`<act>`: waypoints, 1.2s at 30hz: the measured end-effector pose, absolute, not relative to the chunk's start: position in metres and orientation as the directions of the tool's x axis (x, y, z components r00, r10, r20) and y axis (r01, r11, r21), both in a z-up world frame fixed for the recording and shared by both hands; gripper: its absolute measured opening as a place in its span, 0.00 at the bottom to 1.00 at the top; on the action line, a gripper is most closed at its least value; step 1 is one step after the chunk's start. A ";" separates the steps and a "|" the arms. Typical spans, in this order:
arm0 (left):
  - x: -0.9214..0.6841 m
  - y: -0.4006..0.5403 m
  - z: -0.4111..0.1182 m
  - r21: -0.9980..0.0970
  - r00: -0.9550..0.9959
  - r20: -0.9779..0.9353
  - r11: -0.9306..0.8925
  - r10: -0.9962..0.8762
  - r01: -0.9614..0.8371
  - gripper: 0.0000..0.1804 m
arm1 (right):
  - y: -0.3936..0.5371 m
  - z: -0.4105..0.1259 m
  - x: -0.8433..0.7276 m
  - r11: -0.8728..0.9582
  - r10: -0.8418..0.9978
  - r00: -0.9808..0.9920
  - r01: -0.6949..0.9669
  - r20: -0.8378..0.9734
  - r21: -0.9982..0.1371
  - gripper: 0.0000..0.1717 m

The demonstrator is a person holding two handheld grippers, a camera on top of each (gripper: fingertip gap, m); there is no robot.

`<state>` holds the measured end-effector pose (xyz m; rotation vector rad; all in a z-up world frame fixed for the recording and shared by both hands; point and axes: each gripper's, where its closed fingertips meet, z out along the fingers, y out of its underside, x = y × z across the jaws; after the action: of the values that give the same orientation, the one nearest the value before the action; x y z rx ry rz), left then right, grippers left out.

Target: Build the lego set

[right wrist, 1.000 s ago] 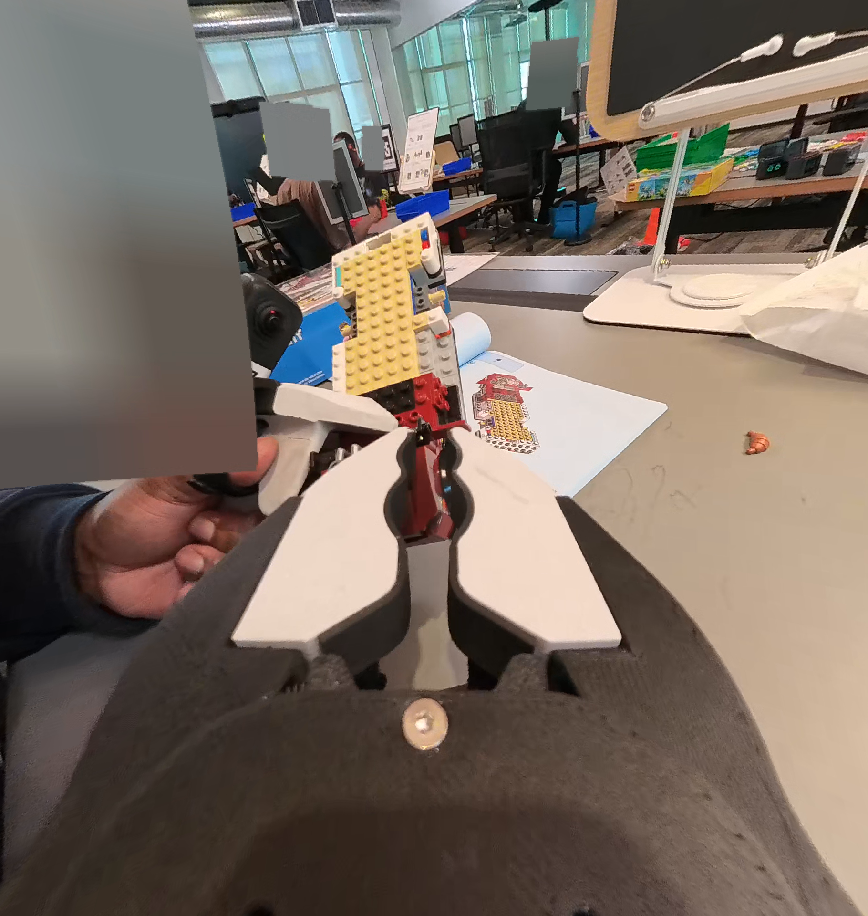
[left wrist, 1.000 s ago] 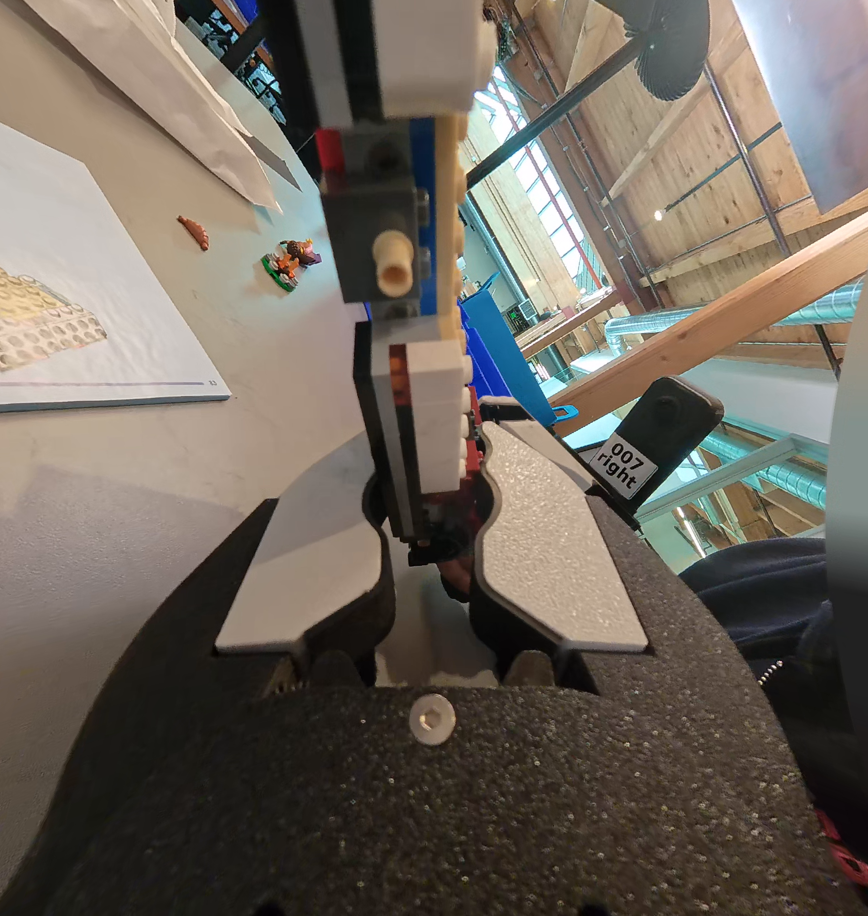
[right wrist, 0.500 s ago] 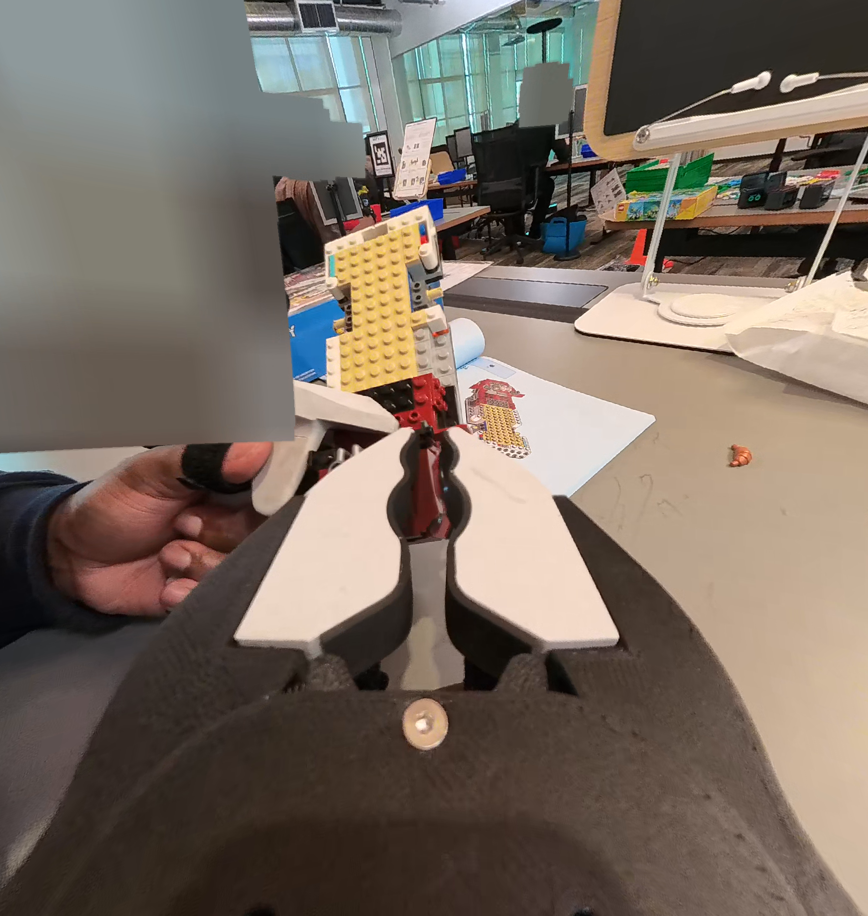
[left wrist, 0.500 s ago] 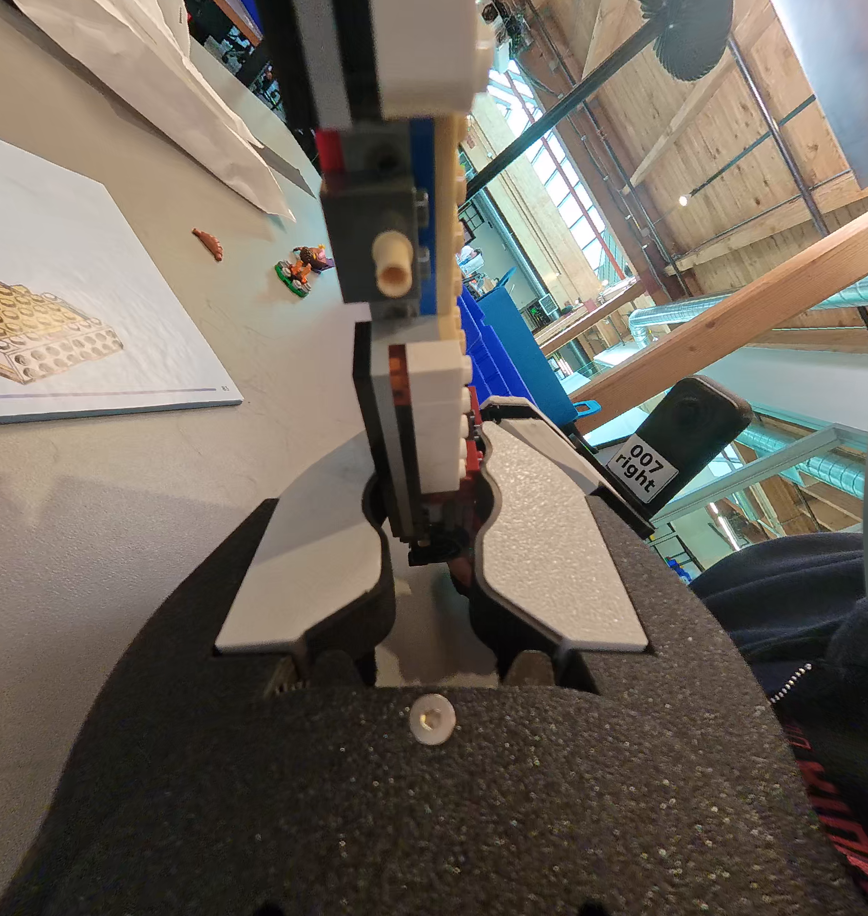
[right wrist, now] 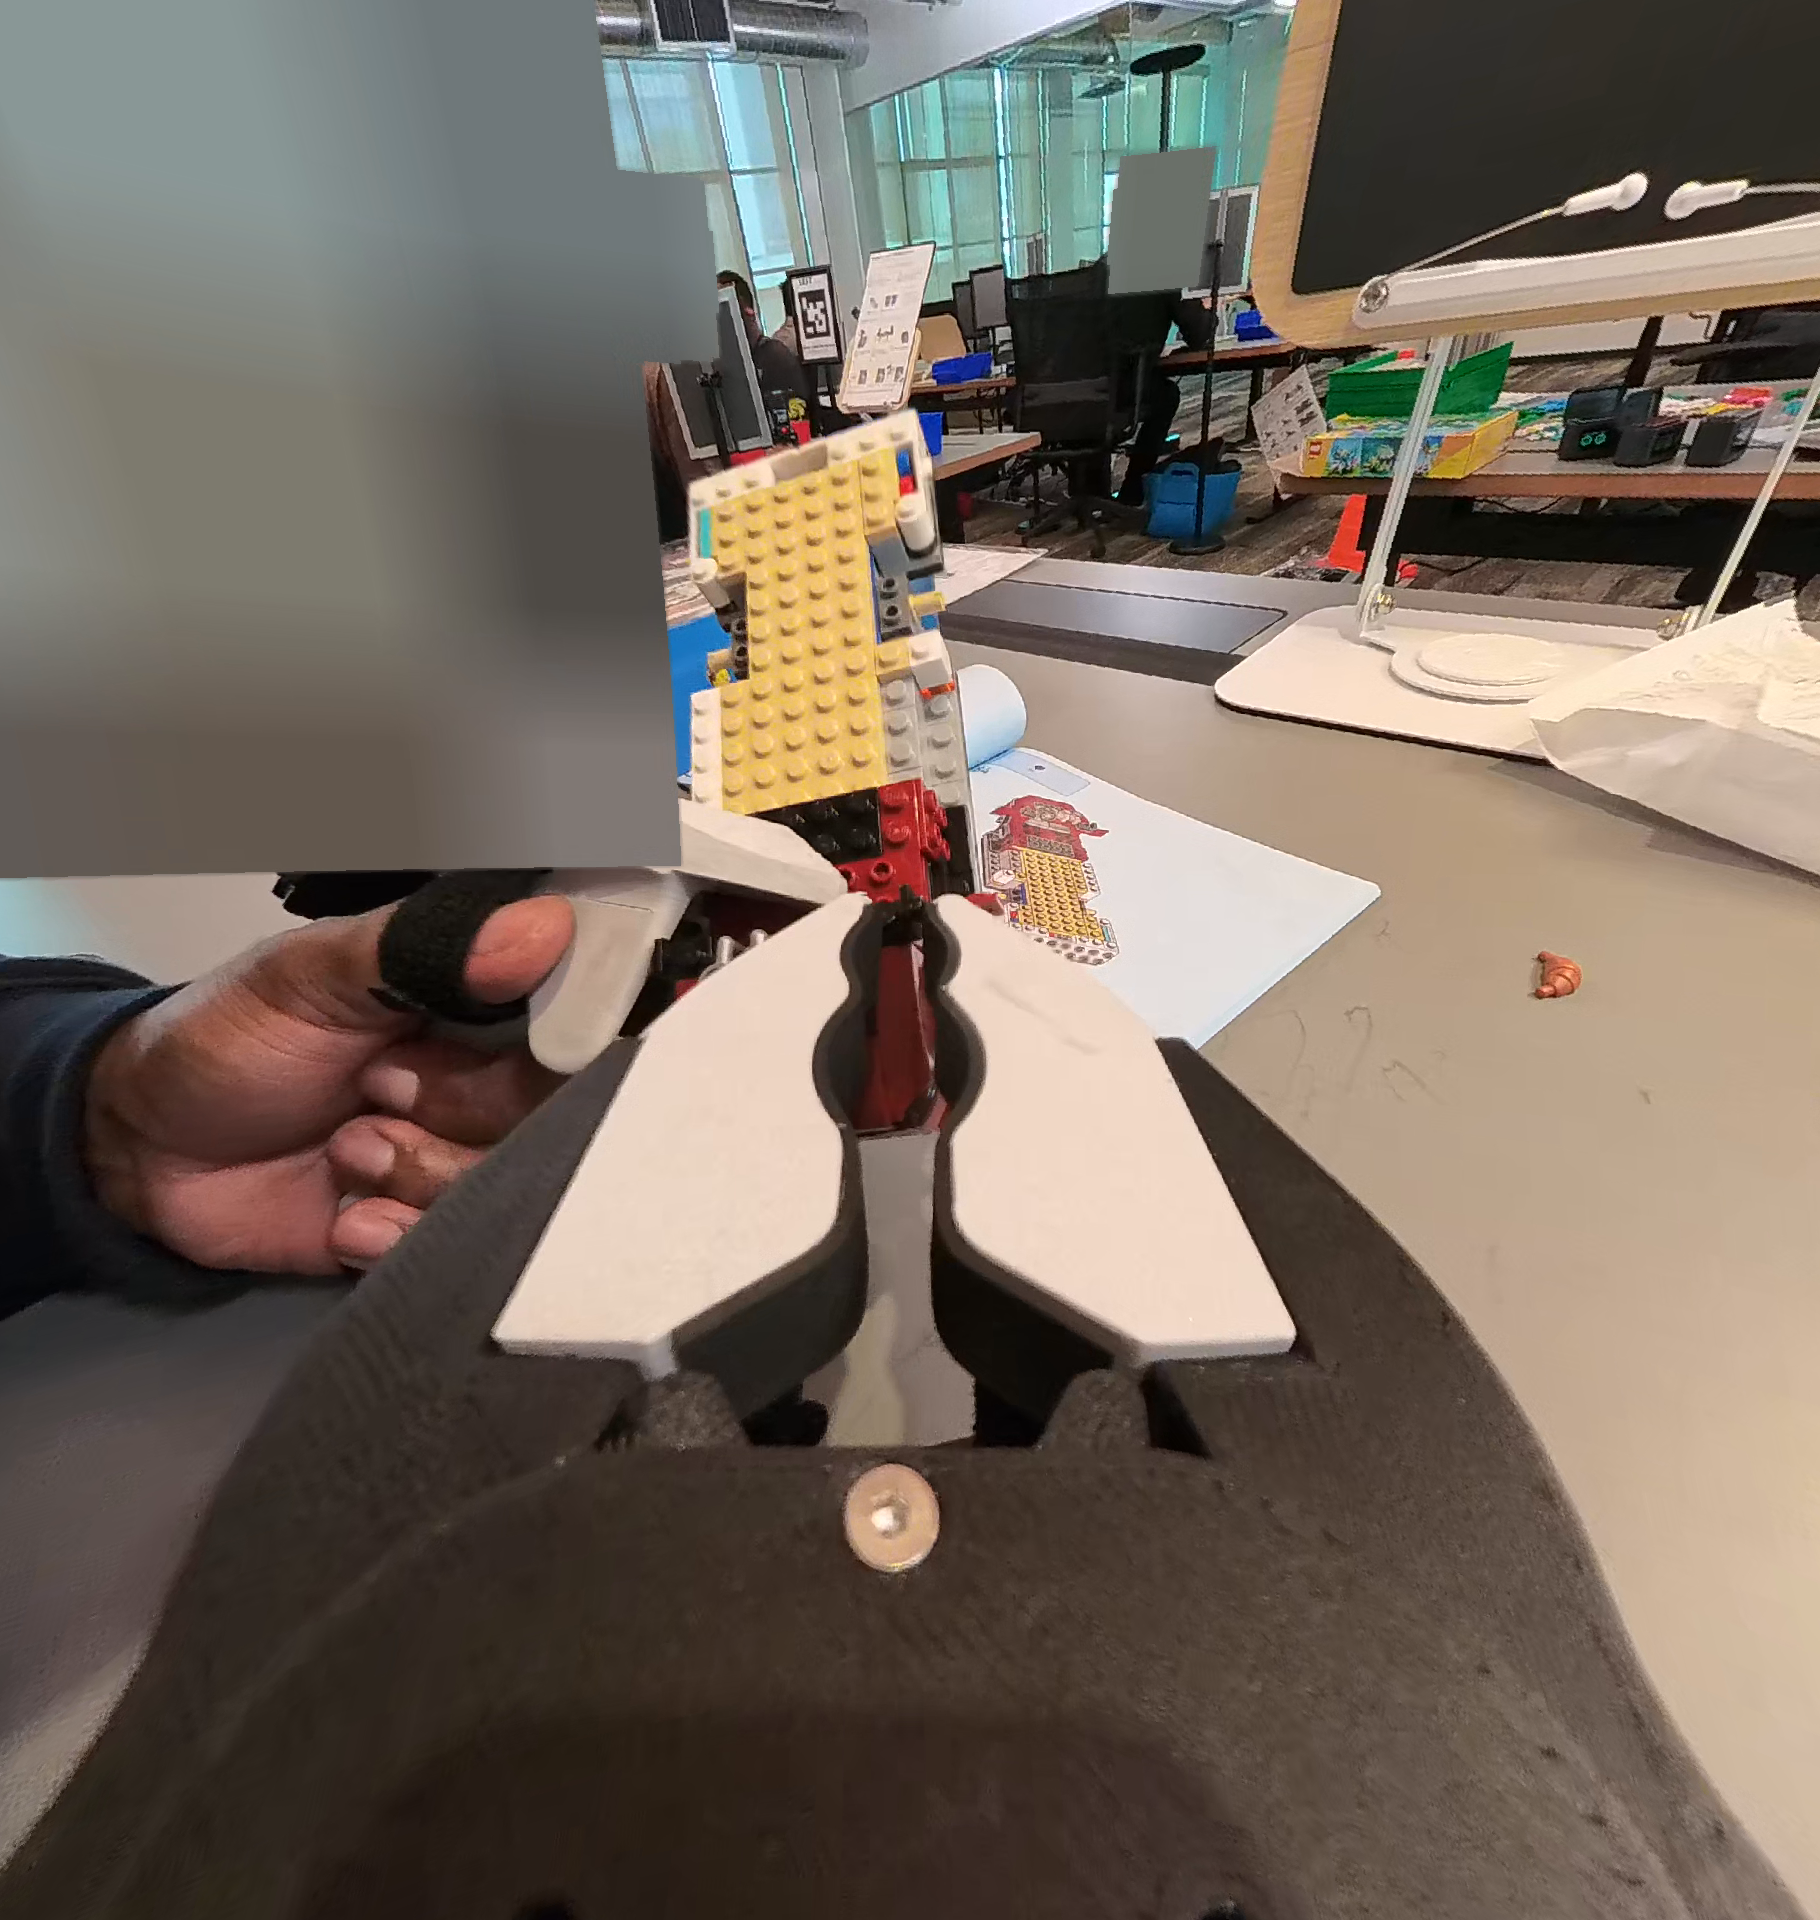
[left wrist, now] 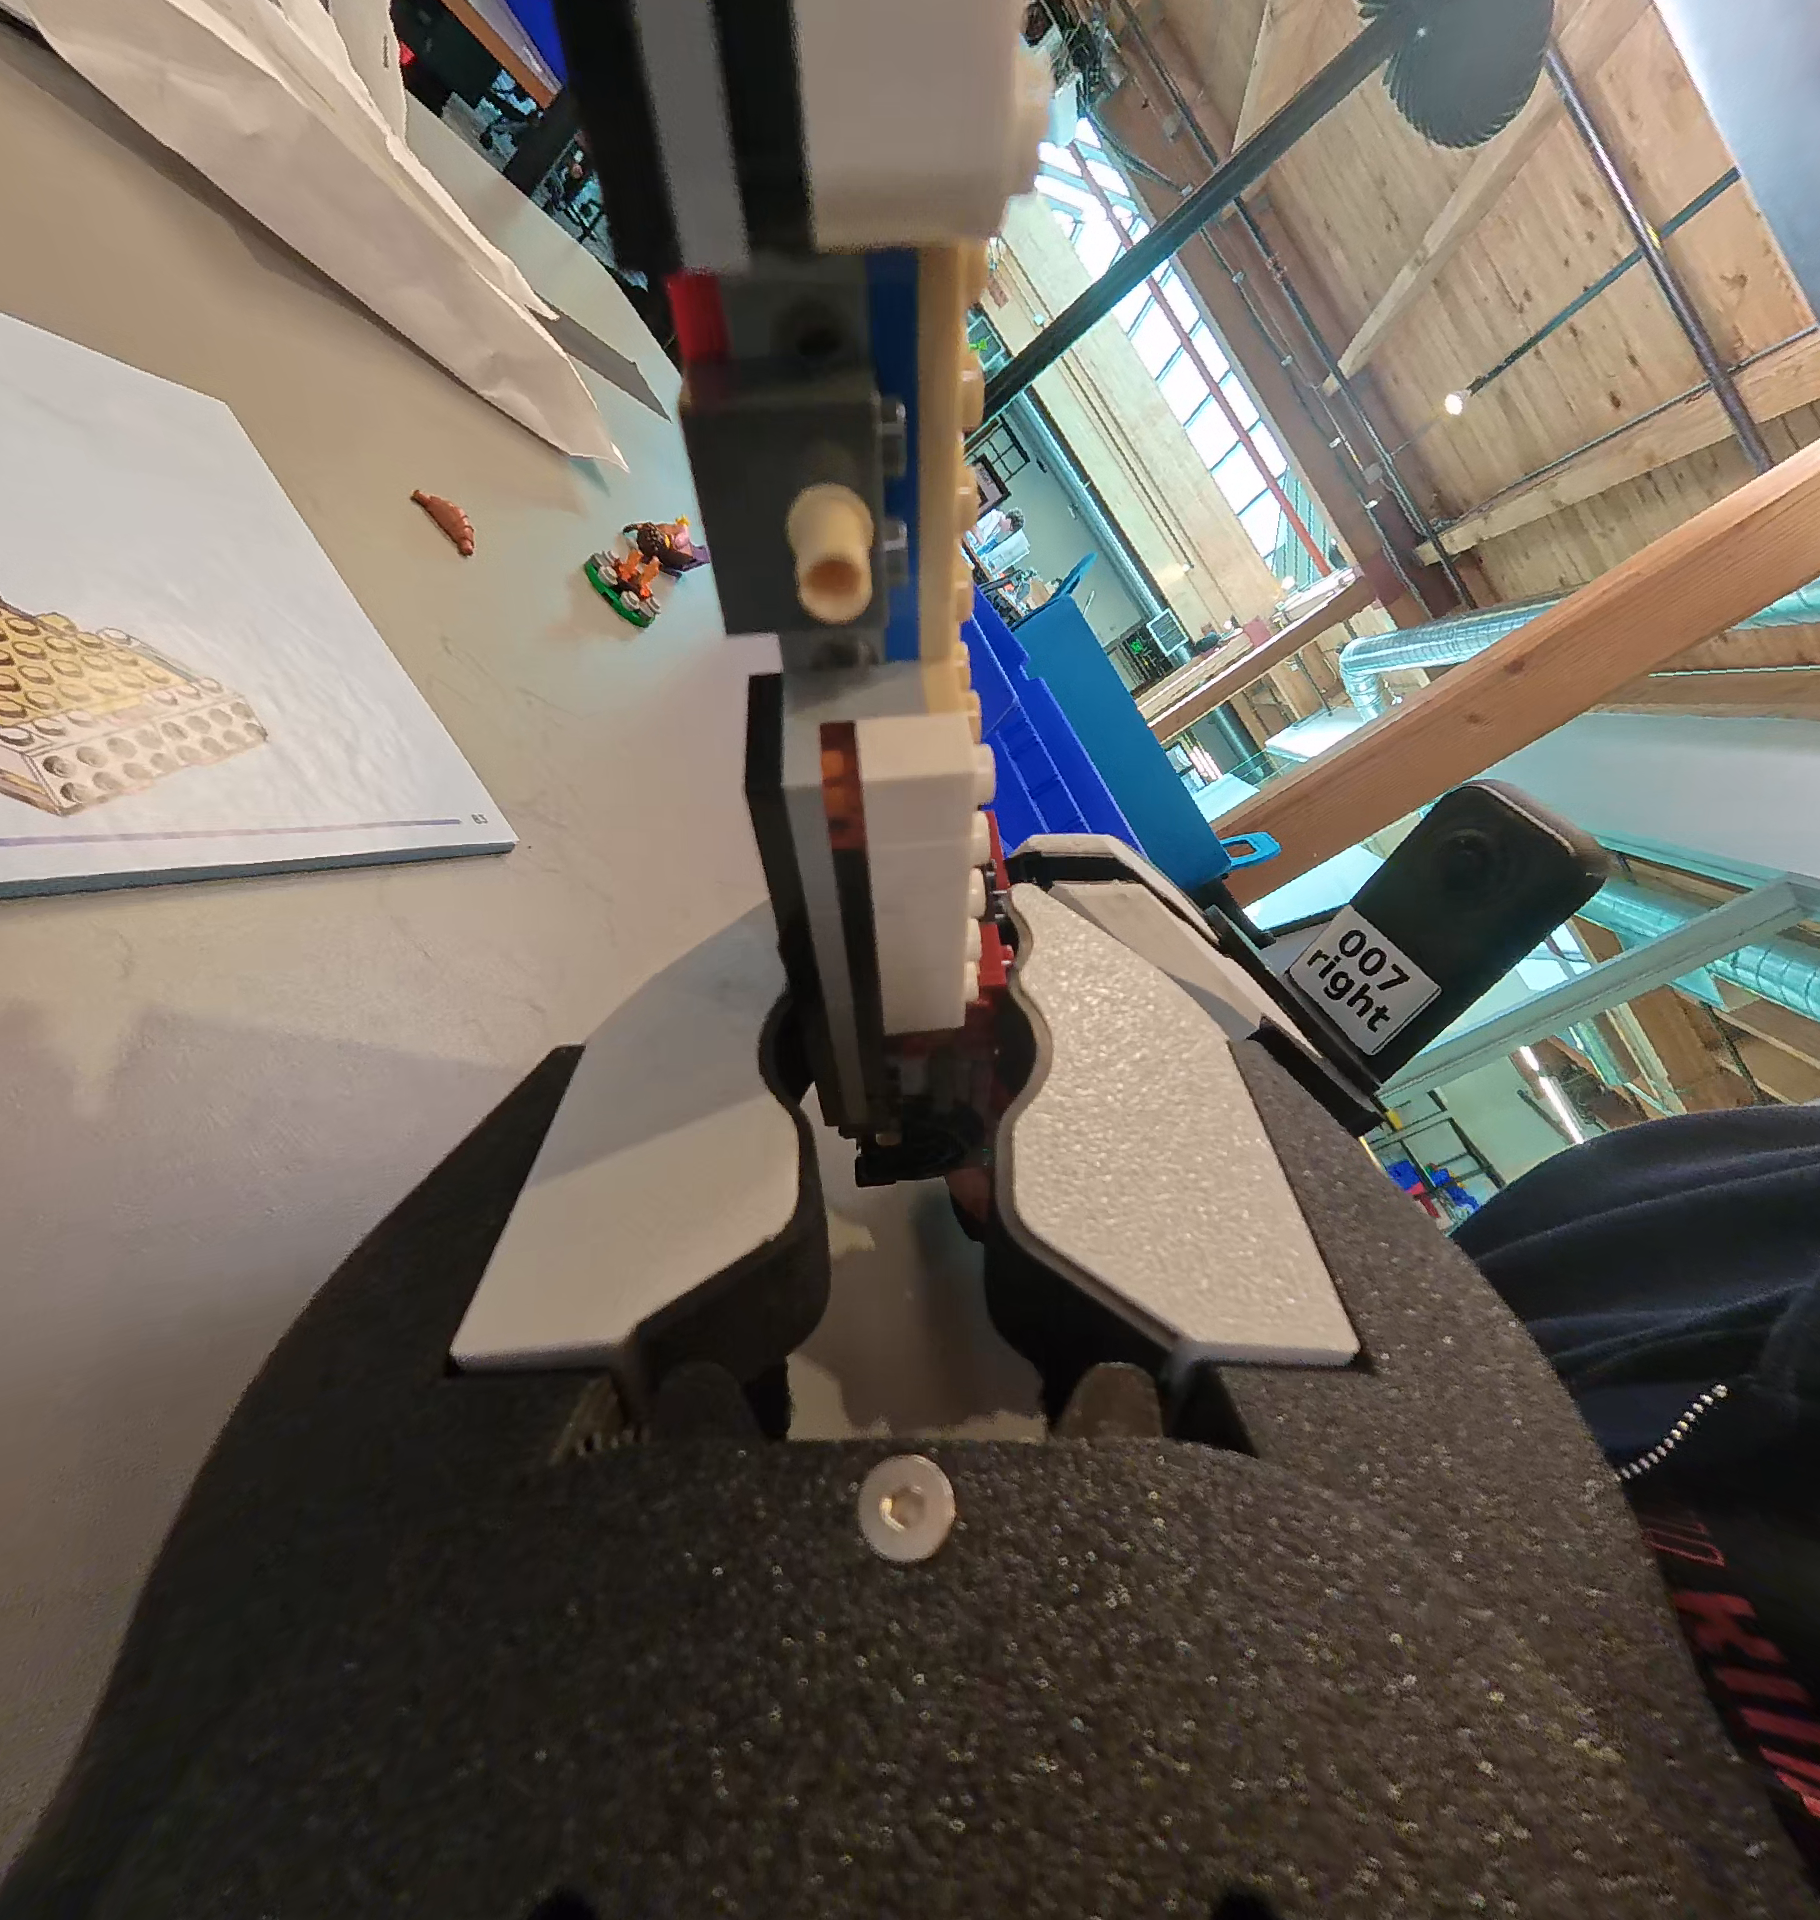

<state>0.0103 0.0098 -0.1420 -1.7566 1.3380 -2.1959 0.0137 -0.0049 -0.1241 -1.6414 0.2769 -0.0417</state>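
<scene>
Both grippers (left wrist: 901, 1039) (right wrist: 901, 914) clamped on brick model (right wrist: 802, 644)

Booklet (left wrist: 189, 665): open on the grey surface (left wrist: 262, 1039) (printed brick drawings).
Croissant piece (right wrist: 1558, 975): brown, lying apart.
Paper (right wrist: 1716, 748): crumpled, white.

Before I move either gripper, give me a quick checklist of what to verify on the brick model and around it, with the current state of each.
1. Left gripper clamped on the brick model: ok, both fingers sit against its lower end.
2. Right gripper shut on the dark red part at the model's base: ok, the tips nearly meet around it.
3. The two grippers apart: not ok, the right gripper's fingers lie right beside the left's at the model.
4. Model in the air, off the table: ok.
5. Instruction booklet open and in sight: ok.
6. Loose pieces out of the way: ok, the brown piece and small figure lie off to the side.
</scene>
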 end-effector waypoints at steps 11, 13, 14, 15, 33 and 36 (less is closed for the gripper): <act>0.010 0.010 -0.141 -0.623 -0.364 0.782 -0.636 -0.505 -0.456 0.18 | -0.005 -0.125 0.013 -0.054 -0.213 0.970 -0.132 -0.117 -0.990 0.04; 0.010 0.010 -0.141 -0.622 -0.365 0.783 -0.636 -0.504 -0.456 0.18 | -0.004 -0.125 0.013 -0.051 -0.213 0.970 -0.133 -0.119 -0.990 0.04; 0.010 0.010 -0.141 -0.623 -0.365 0.782 -0.636 -0.504 -0.455 0.18 | -0.004 -0.125 0.013 -0.051 -0.213 0.970 -0.133 -0.119 -0.990 0.04; 0.010 0.010 -0.141 -0.623 -0.366 0.782 -0.636 -0.505 -0.455 0.18 | -0.004 -0.125 0.013 -0.051 -0.214 0.970 -0.130 -0.116 -0.990 0.05; 0.014 0.022 -0.140 -0.536 -0.343 0.842 -0.714 -0.416 -0.450 0.18 | -0.004 -0.122 0.012 -0.006 -0.190 0.944 -0.274 -0.269 -0.962 0.12; 0.013 0.017 -0.139 -0.563 -0.359 0.825 -0.692 -0.437 -0.451 0.18 | -0.005 -0.120 0.013 -0.001 -0.185 0.942 -0.285 -0.280 -0.958 0.12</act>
<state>0.0129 0.0173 -0.1394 -1.7842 1.2363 -2.2842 0.0127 -0.0048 -0.1201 -1.5822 0.3723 0.0817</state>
